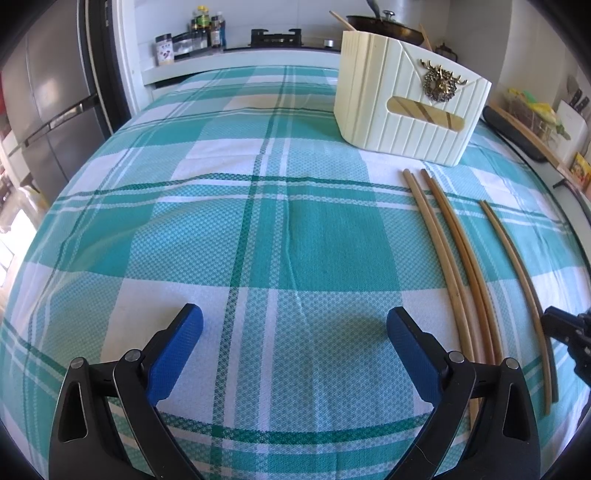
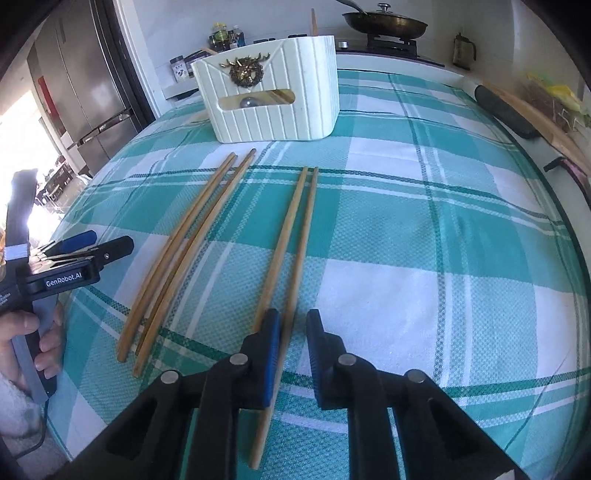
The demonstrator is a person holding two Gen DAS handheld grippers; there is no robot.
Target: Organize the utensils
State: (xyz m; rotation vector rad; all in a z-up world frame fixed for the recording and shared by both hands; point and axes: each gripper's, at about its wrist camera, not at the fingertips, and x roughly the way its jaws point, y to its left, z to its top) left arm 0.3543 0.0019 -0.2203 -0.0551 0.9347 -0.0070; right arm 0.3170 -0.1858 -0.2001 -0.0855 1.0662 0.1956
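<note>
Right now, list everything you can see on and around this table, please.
Chopsticks: four, wooden, in two pairs on the cloth.
Utensil holder: one, cream, ribbed, gold deer ornament, far side of the table.
Tablecloth: one, teal-and-white plaid.
Frying pan: one, dark, lidded, on the stove behind.
Refrigerator: one, steel, far left.
Bottles and jars: several, back counter.
Left tongs: black with blue pads, wide open, empty.
Right tongs: narrow gap around the right pair.
Hand: one, holding the left tongs.
</note>
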